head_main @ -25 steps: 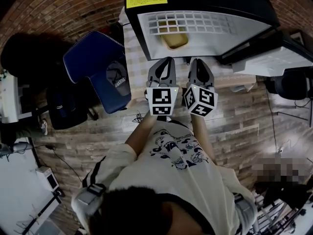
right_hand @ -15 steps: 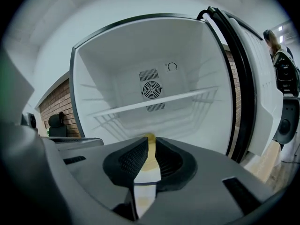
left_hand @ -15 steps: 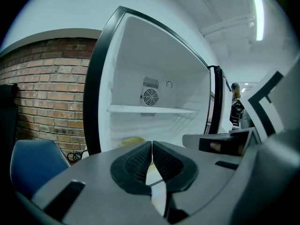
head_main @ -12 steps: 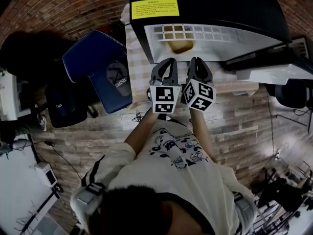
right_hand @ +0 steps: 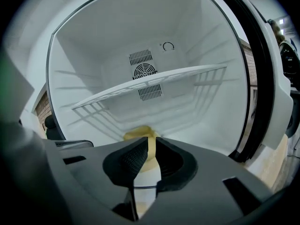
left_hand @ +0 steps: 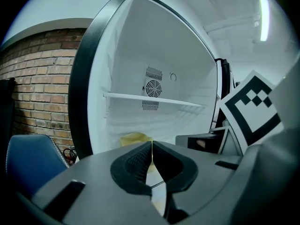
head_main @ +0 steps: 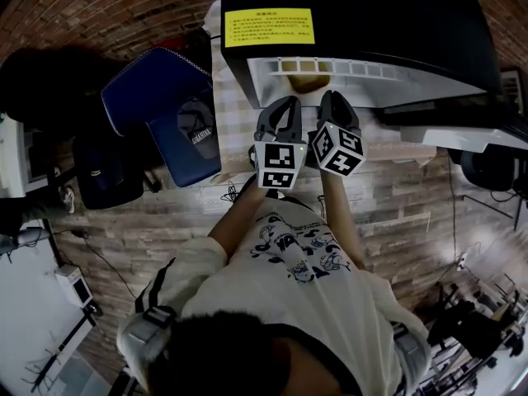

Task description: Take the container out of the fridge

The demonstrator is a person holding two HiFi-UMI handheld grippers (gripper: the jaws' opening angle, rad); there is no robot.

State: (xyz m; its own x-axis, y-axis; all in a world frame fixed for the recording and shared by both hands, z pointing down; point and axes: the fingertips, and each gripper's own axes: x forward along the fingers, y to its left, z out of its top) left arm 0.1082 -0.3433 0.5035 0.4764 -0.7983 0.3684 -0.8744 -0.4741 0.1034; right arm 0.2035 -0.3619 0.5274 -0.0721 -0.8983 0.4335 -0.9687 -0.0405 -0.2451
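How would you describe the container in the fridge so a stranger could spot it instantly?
Look into the open white fridge, below its wire shelf. On the compartment floor sits a low yellowish container, the only coloured thing in that white interior.

Both forearms reach forward, close side by side. On the left tongs [head_main: 282, 104] the pads are pressed together. The right tongs [head_main: 334, 99], just beside, have pads a narrow slit apart.
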